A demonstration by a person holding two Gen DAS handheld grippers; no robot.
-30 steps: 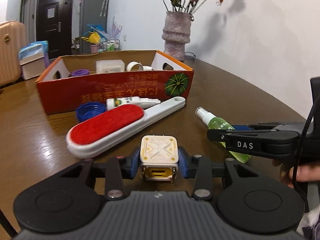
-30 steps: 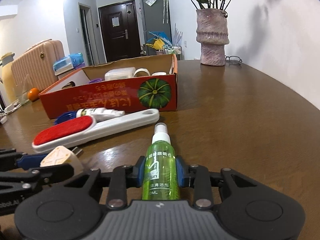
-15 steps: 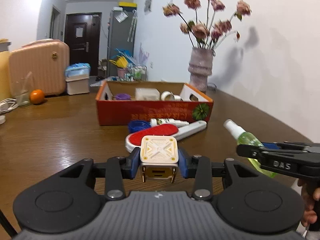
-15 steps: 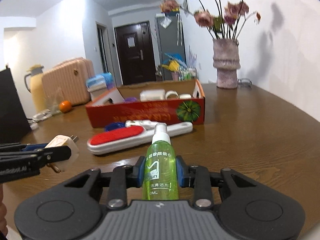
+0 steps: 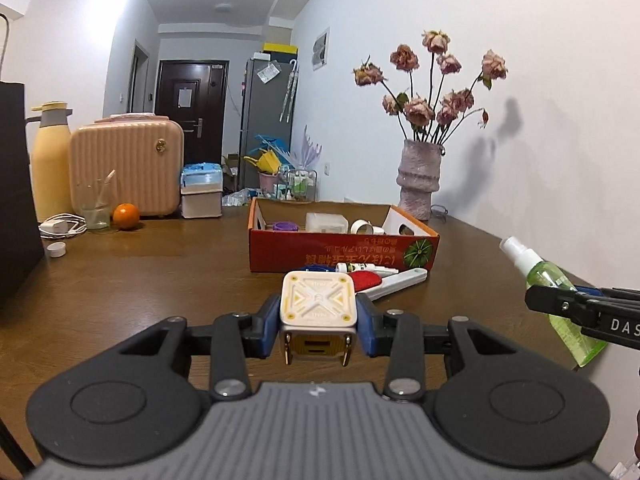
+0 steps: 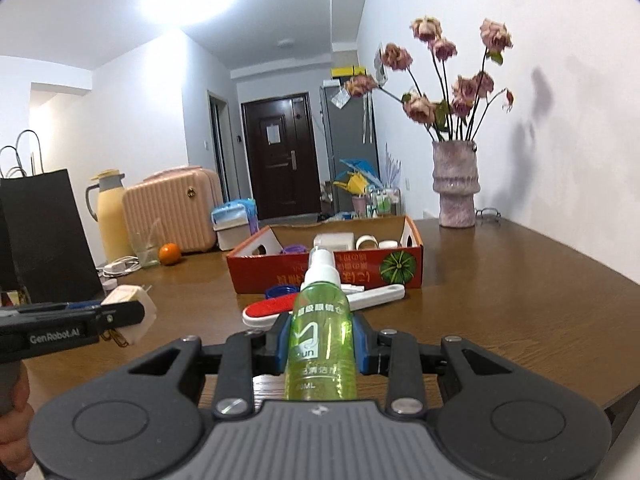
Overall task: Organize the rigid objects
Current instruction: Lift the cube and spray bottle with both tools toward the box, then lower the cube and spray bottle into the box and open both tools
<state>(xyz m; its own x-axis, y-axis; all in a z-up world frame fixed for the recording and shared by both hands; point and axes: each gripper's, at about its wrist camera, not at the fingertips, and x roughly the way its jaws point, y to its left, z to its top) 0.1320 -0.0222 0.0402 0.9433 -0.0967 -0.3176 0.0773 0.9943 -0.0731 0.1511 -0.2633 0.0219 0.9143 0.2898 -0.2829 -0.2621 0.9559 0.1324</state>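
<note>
My left gripper [image 5: 318,326] is shut on a cream plug adapter [image 5: 318,300] with brass prongs, held above the wooden table [image 5: 160,280]. My right gripper [image 6: 322,346] is shut on a green spray bottle [image 6: 322,332] with a white nozzle pointing away from me. Each gripper shows in the other's view: the bottle [image 5: 560,300] at the right edge, the adapter [image 6: 130,314] at the left. Ahead lies a red lint brush [image 6: 280,306] with a white handle, in front of an orange cardboard box [image 5: 340,250] holding several small items.
A blue lid [image 6: 282,291] and a small white tube [image 5: 364,268] lie by the box. A vase of dried flowers [image 5: 418,180] stands behind it. Far left are a pink case [image 5: 126,168], a yellow flask [image 5: 50,160], a glass, an orange [image 5: 126,216] and a black bag [image 6: 44,236].
Both grippers have pulled back from the box and risen, each still carrying its object. The box and brush look smaller and farther away, and more of the room shows.
</note>
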